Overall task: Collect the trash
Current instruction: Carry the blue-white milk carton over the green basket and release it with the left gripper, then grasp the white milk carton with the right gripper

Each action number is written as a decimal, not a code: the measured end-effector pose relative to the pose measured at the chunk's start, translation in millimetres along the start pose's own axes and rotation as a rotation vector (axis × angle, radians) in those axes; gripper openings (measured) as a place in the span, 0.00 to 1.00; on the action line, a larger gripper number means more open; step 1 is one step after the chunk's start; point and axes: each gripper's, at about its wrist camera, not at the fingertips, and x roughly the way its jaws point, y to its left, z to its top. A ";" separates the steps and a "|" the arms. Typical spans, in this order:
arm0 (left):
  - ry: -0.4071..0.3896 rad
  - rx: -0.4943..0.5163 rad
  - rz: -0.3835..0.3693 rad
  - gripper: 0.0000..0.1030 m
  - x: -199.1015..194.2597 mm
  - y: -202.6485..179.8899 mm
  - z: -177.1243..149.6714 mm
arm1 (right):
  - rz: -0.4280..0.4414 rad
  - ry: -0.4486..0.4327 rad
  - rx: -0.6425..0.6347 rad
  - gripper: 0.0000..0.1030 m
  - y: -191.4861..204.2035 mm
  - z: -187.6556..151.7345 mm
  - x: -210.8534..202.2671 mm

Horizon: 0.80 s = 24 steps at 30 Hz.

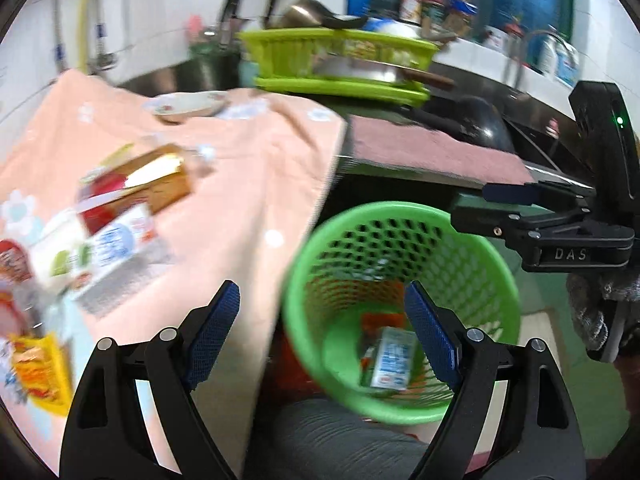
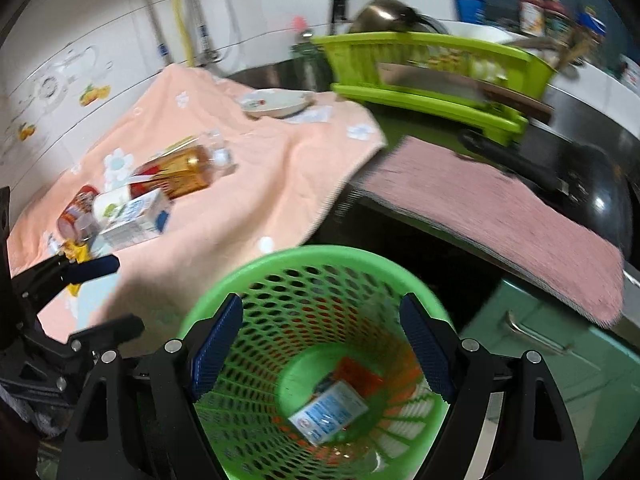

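My right gripper reads "DAS"; the carton print is illegible. The carton lies flat on the bin floor. My left gripper and the right stand wide, empty.

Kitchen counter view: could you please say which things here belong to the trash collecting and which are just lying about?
Job:
green basket
carton inside it
bottle, packets and cartons on peach cloth

Lying about:
plate
dish rack
black pan
pink mat
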 end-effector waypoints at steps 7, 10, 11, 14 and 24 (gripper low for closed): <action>-0.026 -0.119 0.122 0.81 -34.3 60.3 -14.9 | 0.097 0.022 -0.138 0.75 55.4 26.7 26.0; -0.039 -0.177 0.175 0.81 -48.6 85.9 -22.3 | 0.131 0.037 -0.200 0.75 78.2 39.1 40.4; -0.043 -0.199 0.193 0.81 -53.9 95.2 -24.6 | 0.146 0.043 -0.220 0.75 85.3 43.1 45.3; -0.055 -0.249 0.235 0.81 -66.8 116.4 -32.3 | 0.184 0.051 -0.277 0.78 107.7 55.0 58.0; -0.077 -0.388 0.339 0.81 -98.8 168.8 -61.8 | 0.311 0.089 -0.508 0.81 176.2 86.4 103.1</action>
